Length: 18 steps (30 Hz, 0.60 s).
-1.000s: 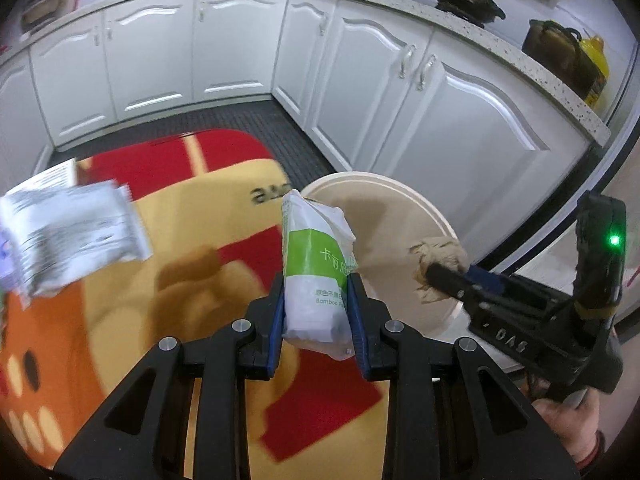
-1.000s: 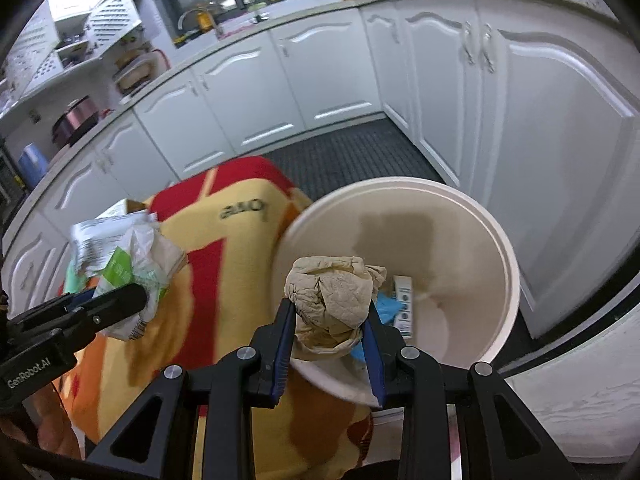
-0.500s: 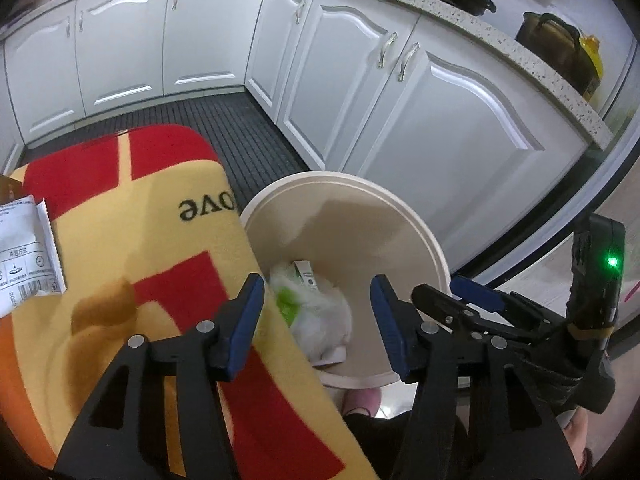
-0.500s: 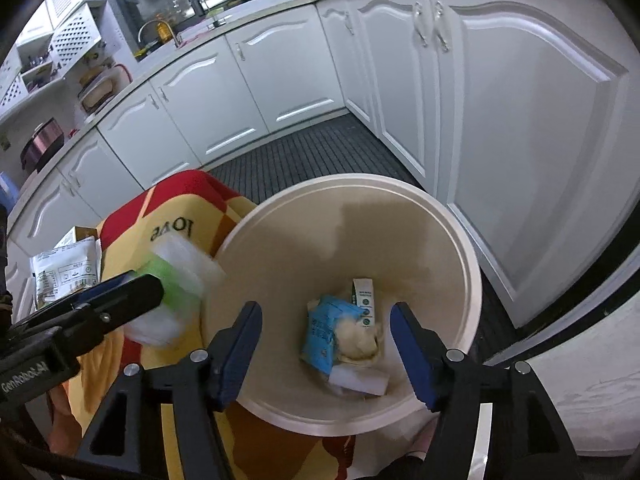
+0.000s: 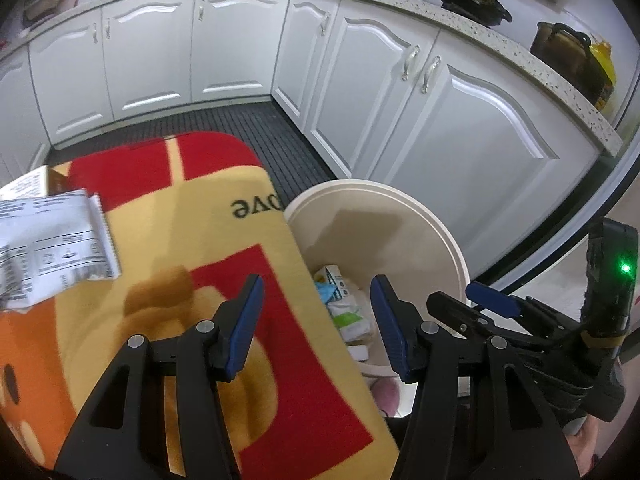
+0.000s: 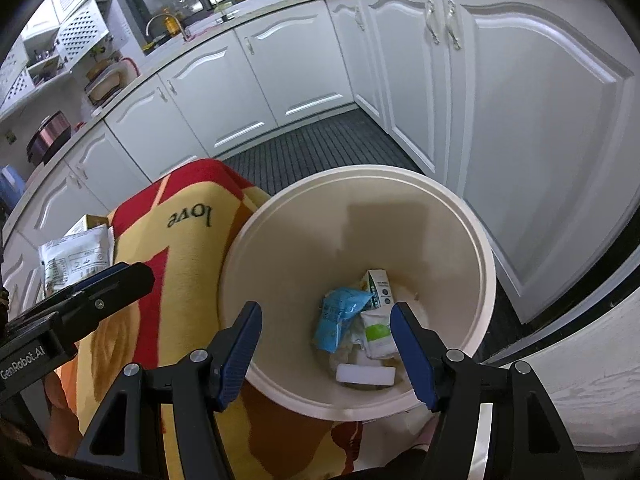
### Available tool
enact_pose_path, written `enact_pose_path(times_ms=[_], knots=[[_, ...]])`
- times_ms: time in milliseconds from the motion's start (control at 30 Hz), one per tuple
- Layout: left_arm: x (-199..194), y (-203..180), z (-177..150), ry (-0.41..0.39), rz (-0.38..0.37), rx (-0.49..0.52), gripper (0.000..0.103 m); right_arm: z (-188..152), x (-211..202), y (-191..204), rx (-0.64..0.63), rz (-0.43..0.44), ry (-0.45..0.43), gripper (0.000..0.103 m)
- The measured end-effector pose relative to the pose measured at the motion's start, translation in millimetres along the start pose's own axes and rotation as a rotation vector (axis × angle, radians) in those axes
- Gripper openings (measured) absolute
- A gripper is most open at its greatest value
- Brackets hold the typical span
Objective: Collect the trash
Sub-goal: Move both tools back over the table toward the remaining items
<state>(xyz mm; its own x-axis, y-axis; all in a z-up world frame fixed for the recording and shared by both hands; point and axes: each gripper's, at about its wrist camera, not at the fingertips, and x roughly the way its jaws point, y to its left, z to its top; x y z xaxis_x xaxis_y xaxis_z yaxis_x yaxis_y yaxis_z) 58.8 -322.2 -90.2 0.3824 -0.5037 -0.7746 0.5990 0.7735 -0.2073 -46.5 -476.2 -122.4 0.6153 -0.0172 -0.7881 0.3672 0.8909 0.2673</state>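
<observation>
A cream round bin (image 6: 476, 248) (image 5: 448, 240) stands on the floor against the blanket's edge. Inside lie a blue wrapper (image 6: 340, 316), a small carton (image 6: 380, 286), a white-and-green tissue pack (image 6: 376, 334) (image 5: 348, 316) and a white block (image 6: 366, 374). My right gripper (image 6: 326, 330) hangs open over the bin, nothing between its blue pads. My left gripper (image 5: 316, 312) is open too, empty, above the blanket's edge beside the bin. A white printed packet (image 5: 52, 240) (image 6: 76, 258) lies on the blanket at the left.
The yellow, red and orange blanket (image 5: 224, 248) covers the surface on the left. White kitchen cabinets (image 5: 360, 92) curve round behind, with a dark ribbed floor mat (image 5: 256, 128) in front of them. A cardboard box (image 5: 40, 180) sits behind the packet.
Both grippers opened: the left let go of the tissue pack and the right of the crumpled brown paper. Both pieces dropped into the bin. Both views now look further into the bin.
</observation>
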Motion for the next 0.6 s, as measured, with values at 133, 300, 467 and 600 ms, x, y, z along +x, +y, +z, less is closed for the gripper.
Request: enact_pose_path(times_ms=[133,300,467,600], knots=[[-12.2,6.9,-5.2,-0.015,0.032,-0.009,0.054,-1.4,-6.0,10.4,-0.014,0.008,-0.007,0.065],[-31.4,22.0,-13.8,-0.043,0.082,-0.022,0.054,-3.9,-10.6,27.7,-0.042,0.028,-0.004,0.067],[-48.4,39.3,-23.3,-0.061,0.138,-0.033,0.054,-7.5,-12.5,54.0,-0.088,0.058,0.000,0.067],[-64.2,57.3,-31.7,-0.075,0.167,-0.056,0.054,-11.9,-11.2,79.0,-0.123,0.084,0.007,0.068]])
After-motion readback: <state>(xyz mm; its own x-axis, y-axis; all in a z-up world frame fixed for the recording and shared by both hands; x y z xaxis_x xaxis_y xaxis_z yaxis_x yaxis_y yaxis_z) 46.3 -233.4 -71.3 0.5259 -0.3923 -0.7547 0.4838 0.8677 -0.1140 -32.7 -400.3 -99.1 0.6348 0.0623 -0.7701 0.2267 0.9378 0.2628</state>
